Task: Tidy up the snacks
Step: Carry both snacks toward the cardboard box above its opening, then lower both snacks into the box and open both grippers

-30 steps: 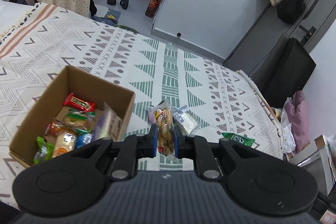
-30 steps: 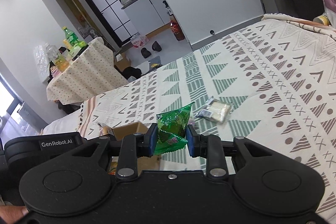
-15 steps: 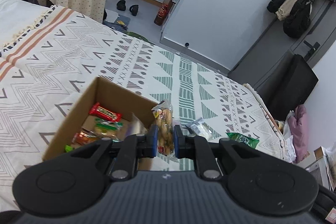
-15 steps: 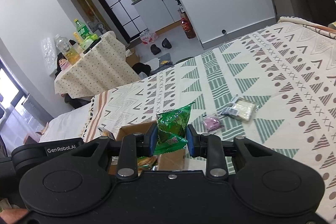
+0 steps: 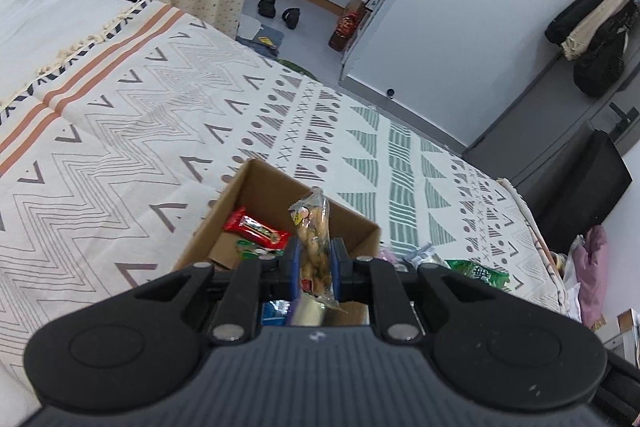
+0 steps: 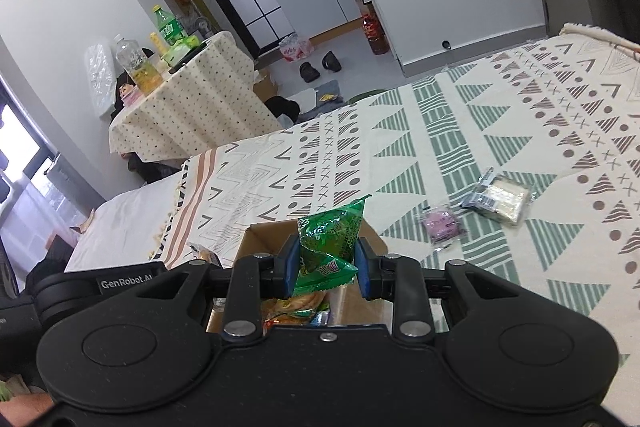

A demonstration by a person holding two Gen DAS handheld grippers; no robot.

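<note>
My left gripper (image 5: 315, 263) is shut on a clear packet of tan peanut-like snacks (image 5: 313, 227), held over the open cardboard box (image 5: 260, 187) on the patterned bedspread. Inside the box lie a red bar (image 5: 256, 229) and other wrapped snacks. In the right wrist view my right gripper (image 6: 326, 265) is shut on a green foil snack packet (image 6: 332, 233), also above the box (image 6: 266, 233). A pink packet (image 6: 442, 227) and a clear pack of pale biscuits (image 6: 502, 197) lie loose on the bedspread right of the box. Another green packet (image 5: 478, 273) lies right of my left gripper.
The bedspread (image 5: 120, 131) covers a wide bed. Beyond its far edge are a cloth-covered table (image 6: 188, 107) with bottles, slippers (image 6: 320, 65) on the floor, and a white wall. A black suitcase (image 5: 580, 183) and hanging clothes (image 5: 592, 23) stand at the right.
Both grippers have carried their packets sideways across the bed until they are over the box. The box has slid from the left toward the middle of both views.
</note>
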